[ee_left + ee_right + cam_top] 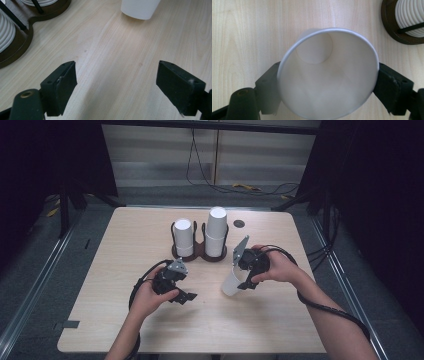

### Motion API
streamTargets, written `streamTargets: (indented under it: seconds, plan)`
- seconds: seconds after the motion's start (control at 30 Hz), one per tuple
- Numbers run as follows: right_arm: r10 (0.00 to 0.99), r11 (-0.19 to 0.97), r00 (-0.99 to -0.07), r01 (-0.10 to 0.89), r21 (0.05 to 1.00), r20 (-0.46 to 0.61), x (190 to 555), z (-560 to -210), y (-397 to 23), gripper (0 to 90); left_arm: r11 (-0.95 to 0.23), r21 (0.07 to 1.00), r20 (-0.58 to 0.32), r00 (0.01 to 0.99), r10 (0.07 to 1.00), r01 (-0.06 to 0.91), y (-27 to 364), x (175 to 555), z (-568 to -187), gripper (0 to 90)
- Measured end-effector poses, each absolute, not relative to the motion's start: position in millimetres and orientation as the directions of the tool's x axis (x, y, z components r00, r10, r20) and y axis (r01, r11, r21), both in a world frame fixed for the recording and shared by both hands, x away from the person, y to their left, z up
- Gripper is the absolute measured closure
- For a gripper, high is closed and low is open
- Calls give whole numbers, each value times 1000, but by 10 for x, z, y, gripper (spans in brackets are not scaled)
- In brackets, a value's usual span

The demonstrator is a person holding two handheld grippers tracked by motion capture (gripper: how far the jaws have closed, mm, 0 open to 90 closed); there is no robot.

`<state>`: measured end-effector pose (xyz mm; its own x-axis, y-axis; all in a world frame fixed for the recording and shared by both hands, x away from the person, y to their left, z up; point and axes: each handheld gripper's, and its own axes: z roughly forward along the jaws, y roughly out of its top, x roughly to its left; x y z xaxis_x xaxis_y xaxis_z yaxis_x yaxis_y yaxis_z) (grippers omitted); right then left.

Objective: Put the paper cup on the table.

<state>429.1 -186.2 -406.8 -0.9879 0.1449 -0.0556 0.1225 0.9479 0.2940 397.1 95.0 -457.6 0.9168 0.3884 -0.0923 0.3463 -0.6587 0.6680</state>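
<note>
right gripper (328, 82) clamped on cup (328, 75) near rim. thin paper, light, crushes easy, so squeeze gently. left gripper (116, 82) jaws apart, holding nothing.

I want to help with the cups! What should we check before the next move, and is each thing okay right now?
1. White paper cup sits between the right tool's jaws: ok.
2. Jaws firmly pressing the cup: cannot tell.
3. Cup is empty inside: ok.
4. Left tool open and holding nothing: ok.
5. Dark wooden two-ring cup holder upright, white cup stacks in both rings: ok.
6. Light wooden table bare between the cup and the holder: ok.
</note>
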Motion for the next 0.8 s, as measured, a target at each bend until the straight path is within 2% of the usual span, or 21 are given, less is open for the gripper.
streamTargets:
  seconds: [0.8]
  plan:
    - [98, 976, -994, 88, 198, -41, 4385, -4051, -1579, 169, -641, 672, -118, 907, 404, 372, 995, 3954, -4625, 167]
